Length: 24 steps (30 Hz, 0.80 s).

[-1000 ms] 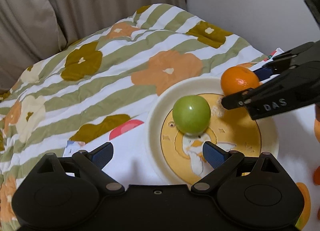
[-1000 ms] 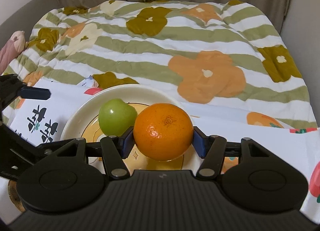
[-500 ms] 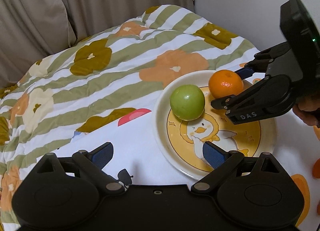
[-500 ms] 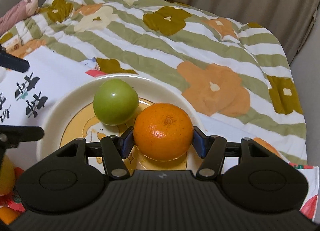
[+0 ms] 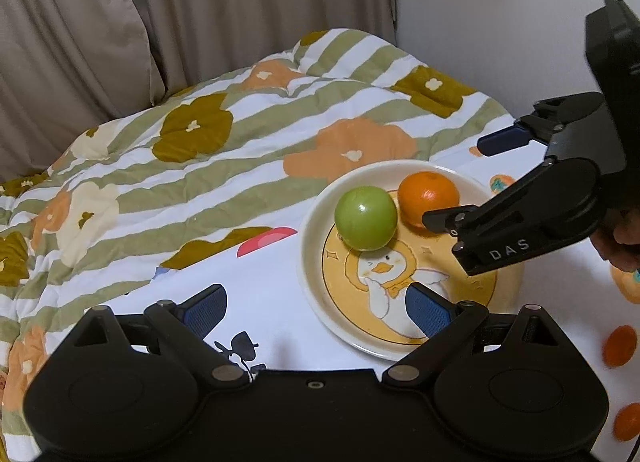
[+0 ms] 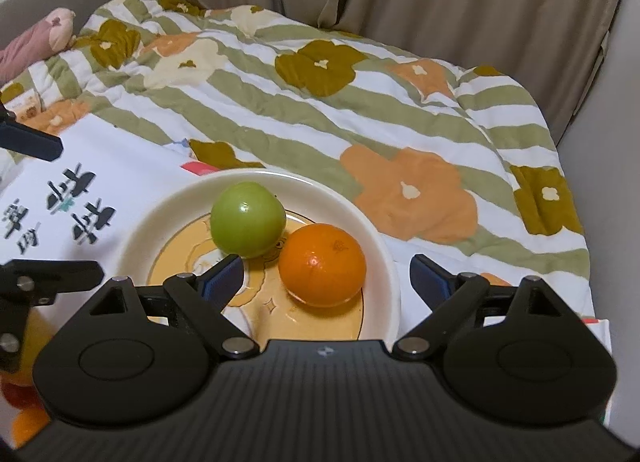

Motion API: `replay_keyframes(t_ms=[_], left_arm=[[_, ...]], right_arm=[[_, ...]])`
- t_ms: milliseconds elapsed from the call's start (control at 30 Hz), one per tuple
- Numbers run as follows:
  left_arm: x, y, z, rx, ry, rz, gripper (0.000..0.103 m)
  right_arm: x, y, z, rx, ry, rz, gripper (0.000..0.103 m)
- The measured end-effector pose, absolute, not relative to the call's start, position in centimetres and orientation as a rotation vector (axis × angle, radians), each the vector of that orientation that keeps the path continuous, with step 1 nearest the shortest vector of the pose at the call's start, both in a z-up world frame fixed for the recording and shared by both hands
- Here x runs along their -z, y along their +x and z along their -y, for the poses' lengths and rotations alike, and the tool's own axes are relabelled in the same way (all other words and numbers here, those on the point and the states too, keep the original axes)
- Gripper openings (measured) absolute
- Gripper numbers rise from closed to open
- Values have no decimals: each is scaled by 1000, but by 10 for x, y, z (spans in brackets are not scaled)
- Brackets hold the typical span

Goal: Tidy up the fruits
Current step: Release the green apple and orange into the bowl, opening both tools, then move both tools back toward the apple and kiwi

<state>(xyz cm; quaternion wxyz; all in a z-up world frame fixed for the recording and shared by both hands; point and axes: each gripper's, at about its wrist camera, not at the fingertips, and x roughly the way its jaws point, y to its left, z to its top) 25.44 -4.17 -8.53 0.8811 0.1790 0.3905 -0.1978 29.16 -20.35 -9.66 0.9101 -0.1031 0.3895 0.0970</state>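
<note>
Orange (image 6: 322, 265) loose — right tongs (image 6: 327, 277) wide

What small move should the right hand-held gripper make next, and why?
Probably back straight off. The right hand-held gripper has just opened, and the orange rests on the plate beside the green apple, clear of both pads.
</note>
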Motion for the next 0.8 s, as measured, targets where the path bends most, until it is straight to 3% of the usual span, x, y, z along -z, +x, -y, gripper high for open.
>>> replay_keyframes(t_ms=[800], left_arm=[[0, 136, 34, 69, 178, -626, 99]], right_arm=[[-13, 181, 222, -241, -196, -734, 103]])
